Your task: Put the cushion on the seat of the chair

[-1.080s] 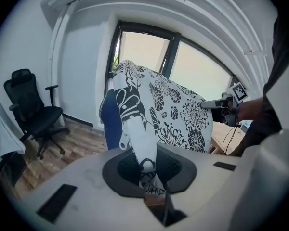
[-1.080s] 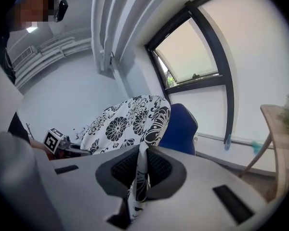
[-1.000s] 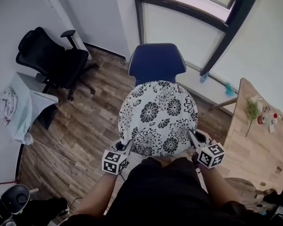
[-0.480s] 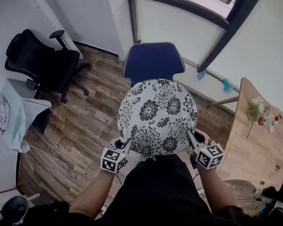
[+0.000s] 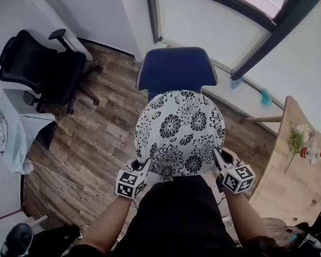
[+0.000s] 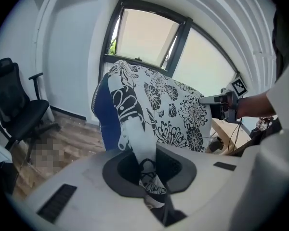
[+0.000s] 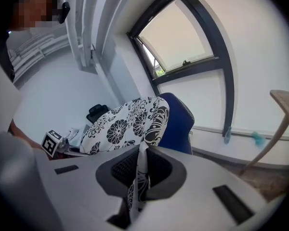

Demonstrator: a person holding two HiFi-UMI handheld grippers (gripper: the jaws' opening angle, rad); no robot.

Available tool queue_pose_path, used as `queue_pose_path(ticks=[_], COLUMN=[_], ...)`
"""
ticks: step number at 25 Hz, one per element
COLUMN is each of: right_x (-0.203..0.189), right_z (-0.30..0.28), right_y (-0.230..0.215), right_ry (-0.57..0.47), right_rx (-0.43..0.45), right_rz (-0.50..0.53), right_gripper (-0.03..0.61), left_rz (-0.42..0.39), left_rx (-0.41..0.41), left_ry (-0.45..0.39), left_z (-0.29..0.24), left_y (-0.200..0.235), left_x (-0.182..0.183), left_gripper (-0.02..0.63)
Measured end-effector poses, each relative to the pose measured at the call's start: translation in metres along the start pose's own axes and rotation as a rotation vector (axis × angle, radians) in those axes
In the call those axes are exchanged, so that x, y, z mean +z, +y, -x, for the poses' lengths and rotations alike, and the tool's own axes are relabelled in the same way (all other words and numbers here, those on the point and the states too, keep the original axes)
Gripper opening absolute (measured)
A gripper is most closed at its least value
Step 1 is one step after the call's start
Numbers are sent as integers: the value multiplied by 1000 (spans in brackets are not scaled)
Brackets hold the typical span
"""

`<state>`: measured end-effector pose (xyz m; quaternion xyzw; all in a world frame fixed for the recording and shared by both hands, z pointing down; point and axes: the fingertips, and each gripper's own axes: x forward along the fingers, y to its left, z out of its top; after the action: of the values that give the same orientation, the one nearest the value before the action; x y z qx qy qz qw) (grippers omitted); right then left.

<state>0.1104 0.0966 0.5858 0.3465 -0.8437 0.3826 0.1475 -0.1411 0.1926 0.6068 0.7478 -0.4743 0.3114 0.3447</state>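
A round white cushion [image 5: 180, 133] with black flowers hangs in the air between my two grippers, in front of a blue chair [image 5: 175, 74] whose backrest shows just beyond it. My left gripper [image 5: 141, 167] is shut on the cushion's near left edge; in the left gripper view the cushion [image 6: 156, 109] has its fabric pinched between the jaws of that gripper [image 6: 149, 174]. My right gripper [image 5: 218, 160] is shut on the near right edge, and in the right gripper view the cushion [image 7: 127, 124] runs into the jaws [image 7: 142, 174]. The chair's seat is hidden under the cushion.
A black office chair [image 5: 40, 68] stands at the left on the wooden floor [image 5: 96, 138]. A light cloth-covered table [image 5: 13, 127] is at the far left, a wooden table [image 5: 297, 181] with small items at the right. A window wall [image 5: 214, 20] lies behind the blue chair.
The cushion stays held in both grippers, in about the same place. The view has shifted a little, so the blue chair shows slightly lower and closer to the cushion.
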Motion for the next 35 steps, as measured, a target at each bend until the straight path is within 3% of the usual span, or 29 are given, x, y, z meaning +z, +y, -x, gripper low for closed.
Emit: queue_pose_path(ticks=[8, 14, 22, 29, 35], right_x=[18, 22, 13, -4, -14], right_z=[46, 45, 11, -15, -21], right_y=[28, 38, 8, 0, -10], right_ry=[55, 75, 93, 121, 145], right_rx=[-74, -89, -98, -48, -70], right_rz=[76, 64, 43, 36, 4], right_gripper=[34, 34, 34, 34, 34], left_rz=[-9, 29, 53, 71, 87], left_rx=[-61, -71, -66, -65, -81], left_ry=[17, 23, 29, 57, 80], left_z=[36, 37, 0, -30, -42], left_y=[-21, -15, 4, 9, 10], left_x=[-2, -3, -6, -24, -34], left_gripper=[34, 34, 34, 34, 34])
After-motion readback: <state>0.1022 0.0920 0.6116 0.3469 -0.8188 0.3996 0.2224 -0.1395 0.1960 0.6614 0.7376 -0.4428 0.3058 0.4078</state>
